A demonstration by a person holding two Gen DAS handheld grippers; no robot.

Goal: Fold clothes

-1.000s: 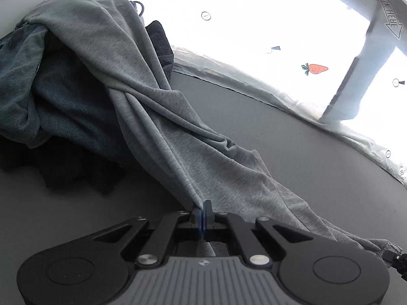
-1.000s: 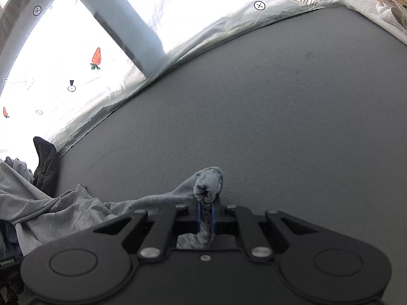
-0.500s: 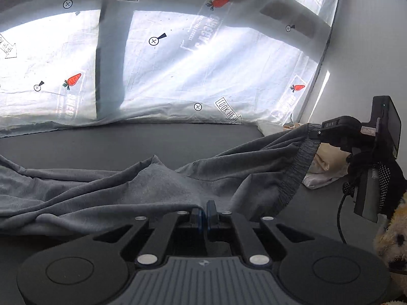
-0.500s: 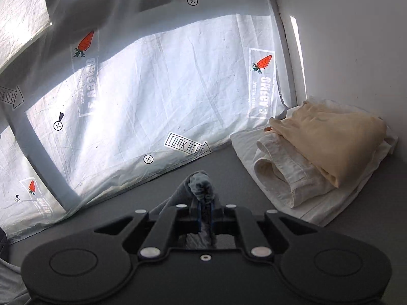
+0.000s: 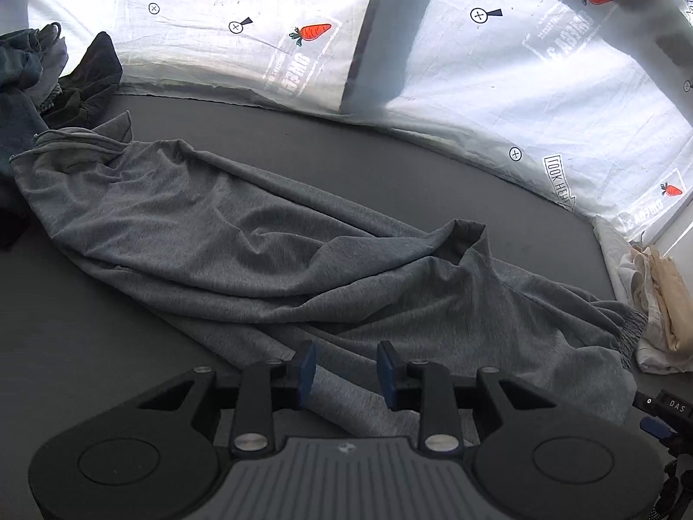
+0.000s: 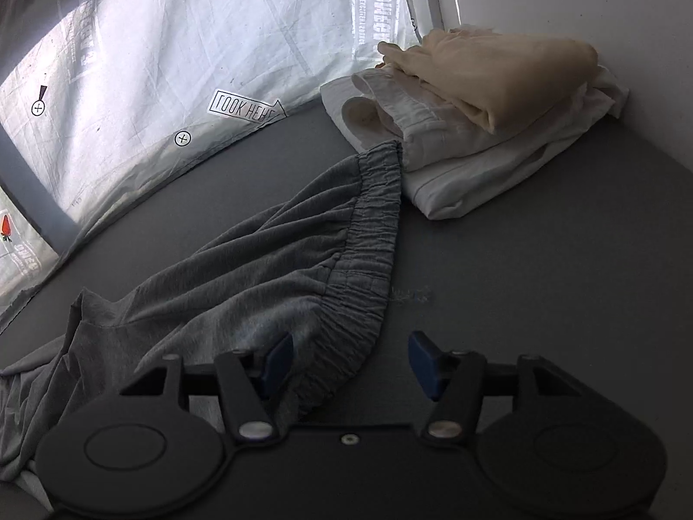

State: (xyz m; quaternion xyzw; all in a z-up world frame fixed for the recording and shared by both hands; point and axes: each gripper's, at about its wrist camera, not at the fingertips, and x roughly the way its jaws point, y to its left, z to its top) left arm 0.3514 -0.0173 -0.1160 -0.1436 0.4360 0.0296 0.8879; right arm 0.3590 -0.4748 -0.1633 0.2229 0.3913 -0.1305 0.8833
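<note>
Grey jersey trousers (image 5: pixel 268 242) lie crumpled across the dark grey table, legs toward the left, elastic waistband (image 6: pixel 368 234) at the right. My left gripper (image 5: pixel 346 372) is open, its blue pads either side of a fold of the near edge without pinching it. My right gripper (image 6: pixel 351 359) is open wide just above the table, at the waistband's near corner, which lies by its left pad. Neither holds cloth.
A folded stack of white and cream clothes (image 6: pixel 485 99) sits in the right corner, touching the waistband's far end; it also shows in the left wrist view (image 5: pixel 658 303). A heap of dark unfolded clothes (image 5: pixel 47 73) lies far left. A printed plastic sheet (image 5: pixel 498 65) hangs behind the table.
Both grippers pulled the grey trousers off the heap, swung them right and laid them on the table. Both have now opened and let go of the cloth.
</note>
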